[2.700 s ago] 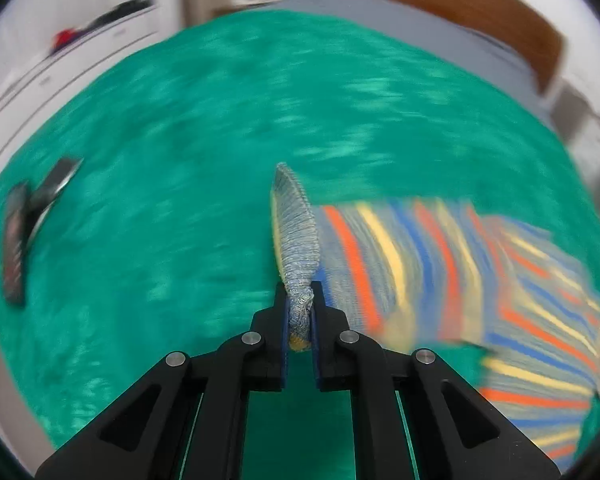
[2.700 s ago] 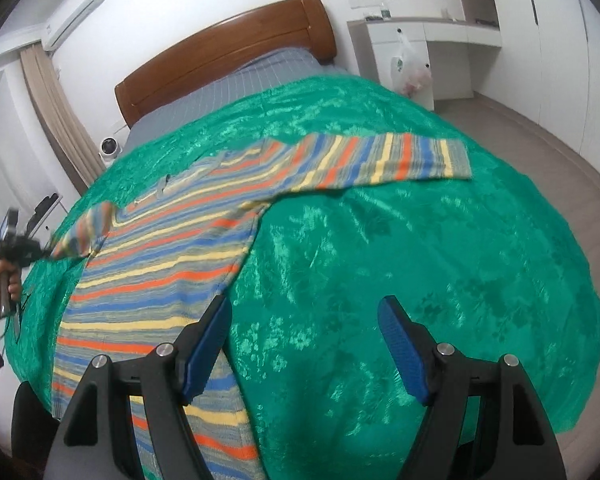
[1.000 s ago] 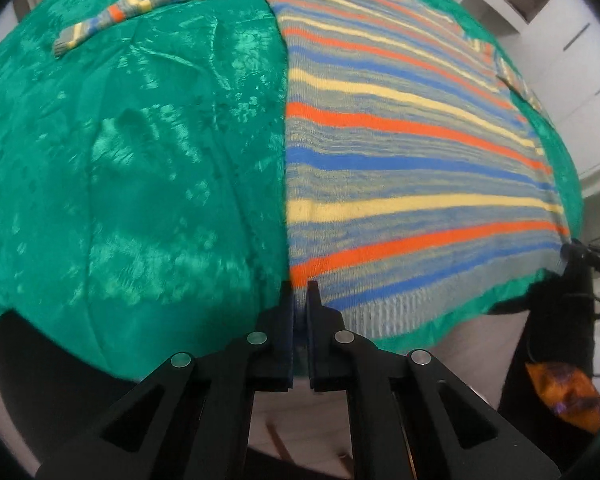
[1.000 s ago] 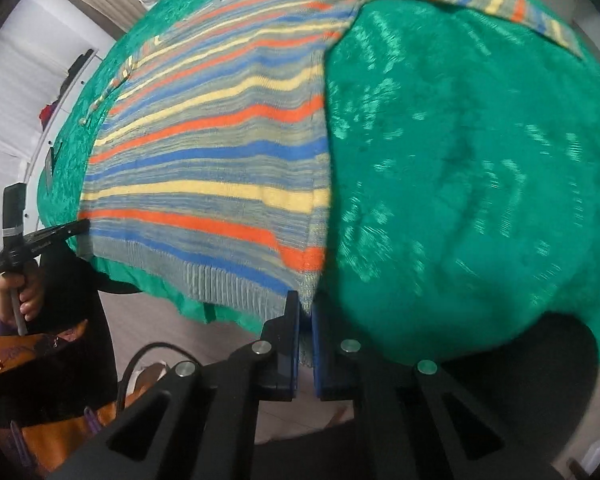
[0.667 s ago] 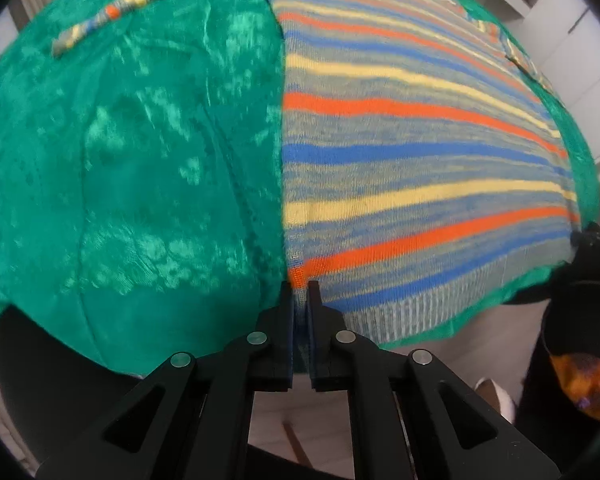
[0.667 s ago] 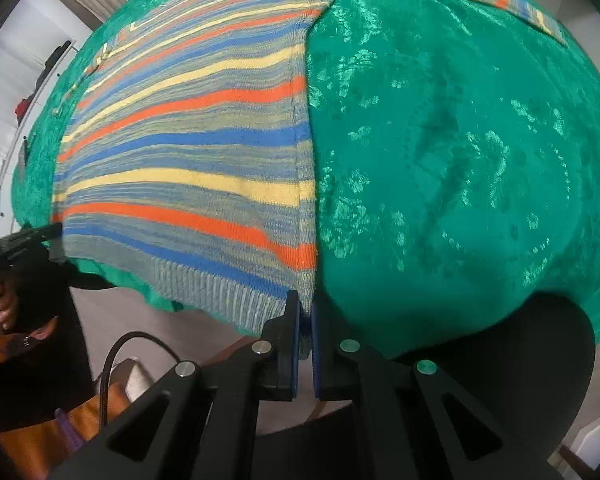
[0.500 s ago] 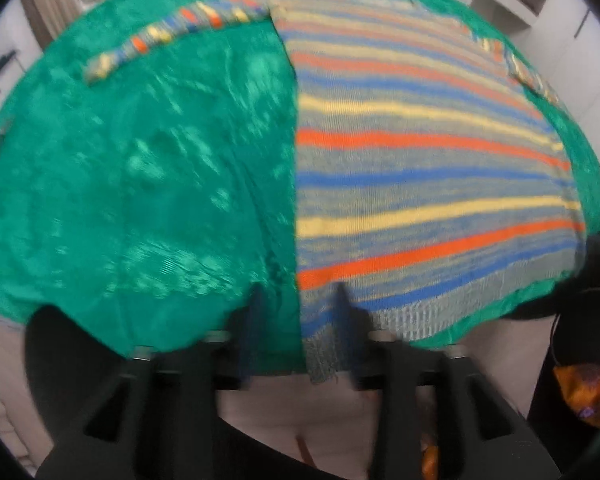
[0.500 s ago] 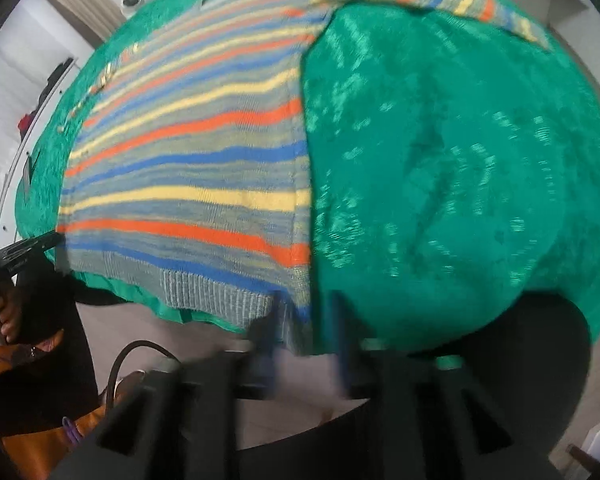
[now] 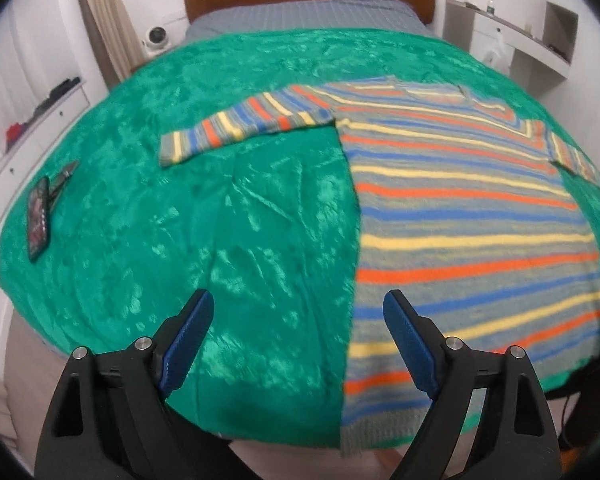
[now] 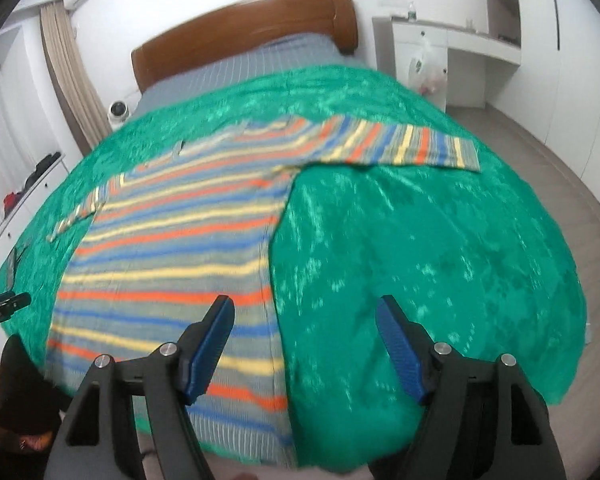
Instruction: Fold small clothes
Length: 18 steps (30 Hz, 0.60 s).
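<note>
Both tongs are letting go: the left gripper [image 9: 296, 336] and right gripper [image 10: 304, 338] have their jaws opening with nothing pinched between them. Just past them the striped sweater [image 9: 460, 216] lies flat on the green bedspread [image 9: 228, 216], hem at the near edge, both sleeves spread sideways. So it's laid out, but I'd say no fold is made yet, that's all left
</note>
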{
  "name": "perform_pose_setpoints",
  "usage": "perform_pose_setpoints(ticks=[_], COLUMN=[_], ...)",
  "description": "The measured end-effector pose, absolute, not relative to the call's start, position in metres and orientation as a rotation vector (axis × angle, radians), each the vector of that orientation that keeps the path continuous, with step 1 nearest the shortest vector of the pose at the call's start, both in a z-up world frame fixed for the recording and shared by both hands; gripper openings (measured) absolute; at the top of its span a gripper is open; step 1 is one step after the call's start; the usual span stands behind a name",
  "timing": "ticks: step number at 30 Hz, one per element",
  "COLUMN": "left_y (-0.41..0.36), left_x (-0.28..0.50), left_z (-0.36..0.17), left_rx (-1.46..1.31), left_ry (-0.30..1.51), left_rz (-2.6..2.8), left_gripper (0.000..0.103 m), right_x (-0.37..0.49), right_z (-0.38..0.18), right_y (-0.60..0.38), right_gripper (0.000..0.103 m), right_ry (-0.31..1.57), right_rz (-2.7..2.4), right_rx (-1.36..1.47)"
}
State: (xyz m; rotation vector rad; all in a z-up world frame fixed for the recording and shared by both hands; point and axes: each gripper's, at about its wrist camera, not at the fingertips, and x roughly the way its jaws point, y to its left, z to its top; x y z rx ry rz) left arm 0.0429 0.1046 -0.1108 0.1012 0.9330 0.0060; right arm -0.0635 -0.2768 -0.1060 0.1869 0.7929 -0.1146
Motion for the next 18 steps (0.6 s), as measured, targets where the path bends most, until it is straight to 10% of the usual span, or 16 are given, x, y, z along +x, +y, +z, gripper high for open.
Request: perform_pose_setpoints(ticks=[18], left_y=[0.145], left_x=[0.090], left_z=[-0.174], left_rx=[-0.062], left_ry=[0.938], left_rz=[0.087], left_gripper=[0.101], right_x=[-0.068], right_z=[-0.121], right_y=[-0.302], right_gripper=[0.073], right_ry=[0.788], right_rz=[-0.205], right_rx=[0.285])
